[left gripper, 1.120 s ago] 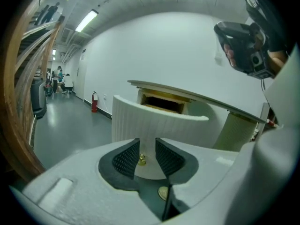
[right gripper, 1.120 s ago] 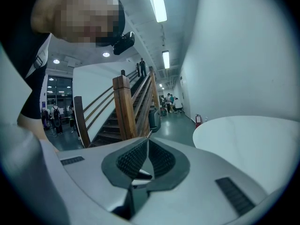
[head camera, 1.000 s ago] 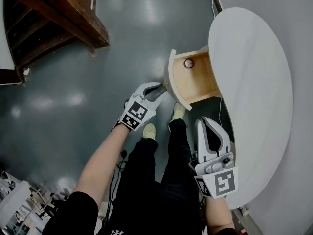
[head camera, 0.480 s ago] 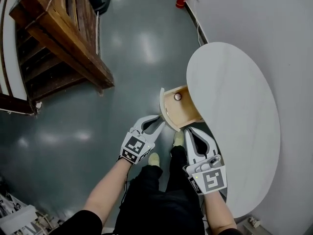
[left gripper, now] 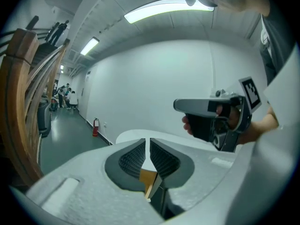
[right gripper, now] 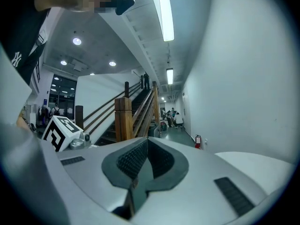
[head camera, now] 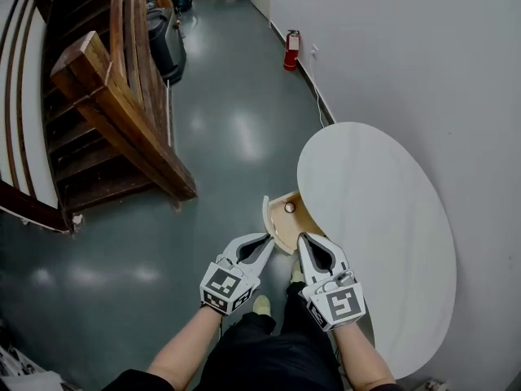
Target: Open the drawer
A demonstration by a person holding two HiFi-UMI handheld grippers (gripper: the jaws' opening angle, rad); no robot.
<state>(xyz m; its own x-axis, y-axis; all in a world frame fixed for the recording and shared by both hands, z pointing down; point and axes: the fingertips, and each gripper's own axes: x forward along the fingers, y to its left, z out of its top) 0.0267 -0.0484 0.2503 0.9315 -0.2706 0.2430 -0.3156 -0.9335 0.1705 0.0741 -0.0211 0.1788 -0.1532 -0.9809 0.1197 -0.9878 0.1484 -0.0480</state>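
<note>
Change: both hand-held grippers have risen away from the drawer, which now looks smaller and lower in the head view. The left one has come off the drawer front, where it was a second ago.
Drawer: pulled out from under the round white surface, its curved front toward the person and its wooden inside showing.
Inside the drawer: one small round thing; I cannot tell what it is.
Left hand-held gripper: above and just short of the drawer front, not touching it. Its jaws have just been closing and are now all but together, with only a thin slit left and nothing between them.
Right hand-held gripper: beside the left, over the drawer's near corner, jaws closed on nothing.
Surroundings: grey floor, with a wooden staircase well apart on the left.
Step in hand: judged from how far out the drawer sits, the opening looks done and this is the move away.
Doing it well: keep both tools high and clear of the curved front, because a brush against it could push the drawer back in.
If more opening is wanted: go back down, spread the left jaws, take the front's edge and pull straight along the drawer's run, not sideways.
</note>
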